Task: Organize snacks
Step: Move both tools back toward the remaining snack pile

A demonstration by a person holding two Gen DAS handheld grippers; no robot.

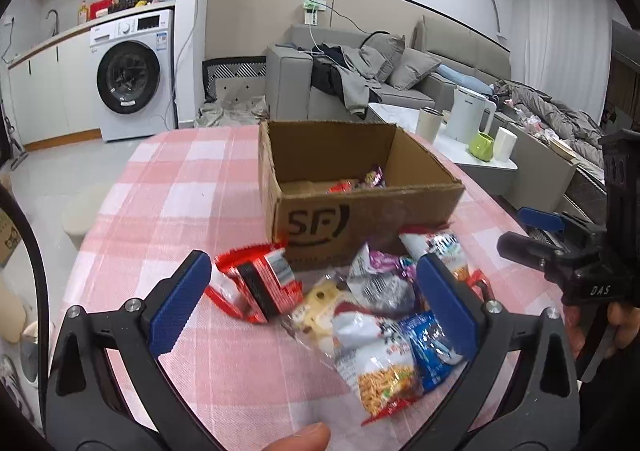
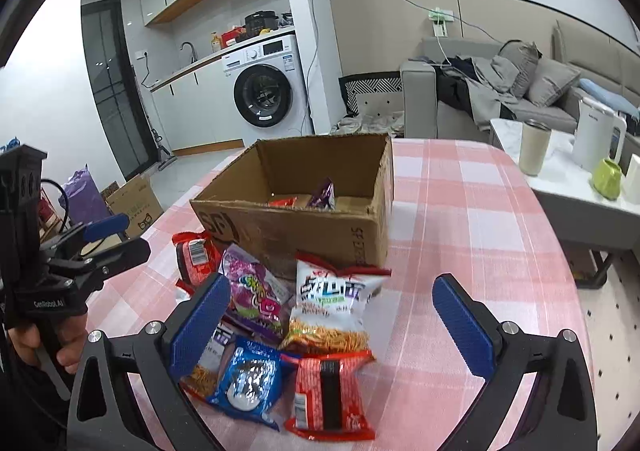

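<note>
Cardboard box [image 1: 360, 187] holds two snack packets [image 1: 360, 181]; both tongs [image 1: 316, 299] [image 2: 332, 315] spread wide.

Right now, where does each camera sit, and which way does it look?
Left wrist: sits on the left claw, looks across the snack packets to the cardboard box; a thumb shows below, the right claw at right.
Right wrist: sits on the right claw, faces the same box; the left claw and hand show at left.
Shared: box, packets, checked table, washing machine, sofa.
</note>
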